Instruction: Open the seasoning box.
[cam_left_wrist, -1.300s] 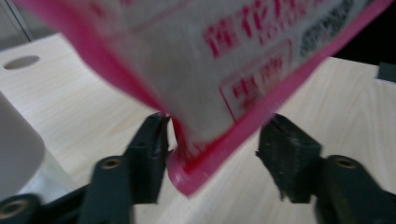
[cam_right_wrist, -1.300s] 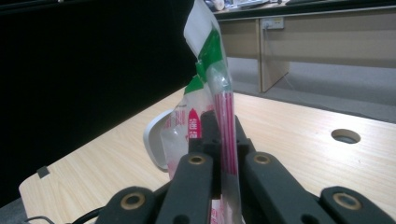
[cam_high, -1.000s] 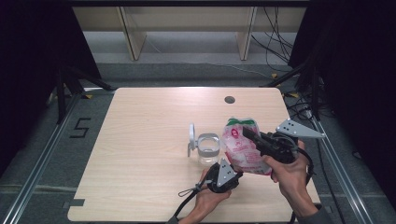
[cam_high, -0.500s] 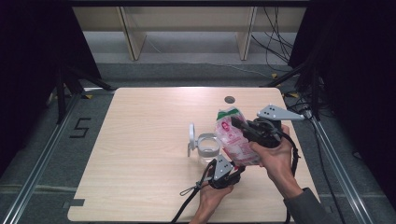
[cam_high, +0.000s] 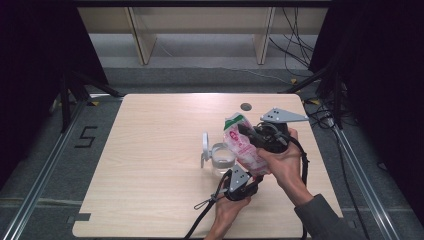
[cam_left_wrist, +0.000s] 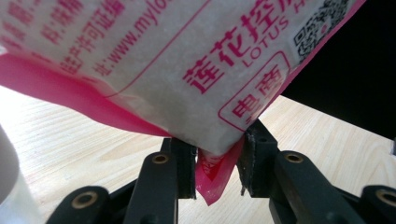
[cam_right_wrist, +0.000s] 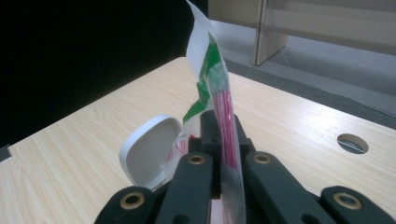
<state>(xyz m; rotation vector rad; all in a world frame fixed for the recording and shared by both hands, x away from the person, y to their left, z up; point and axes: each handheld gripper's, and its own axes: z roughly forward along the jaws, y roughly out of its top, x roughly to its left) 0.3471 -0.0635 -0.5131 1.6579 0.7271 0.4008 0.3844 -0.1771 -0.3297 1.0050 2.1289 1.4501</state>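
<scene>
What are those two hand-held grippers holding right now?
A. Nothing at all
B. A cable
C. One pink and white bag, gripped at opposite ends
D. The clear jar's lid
C: the left gripper pinches the bottom corner of the bag, and the right gripper is shut on its top edge, beside the open jar.

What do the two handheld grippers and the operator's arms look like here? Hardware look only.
Both are black handheld units. The left gripper and right gripper each carry a grey three-cornered plate on top and trail a black cable. Up close, the jaws are matte black linkage arms with brass-coloured pivot bushings and flat black pads. The right forearm wears a grey sleeve; the left hand shows no sleeve in frame.
</scene>
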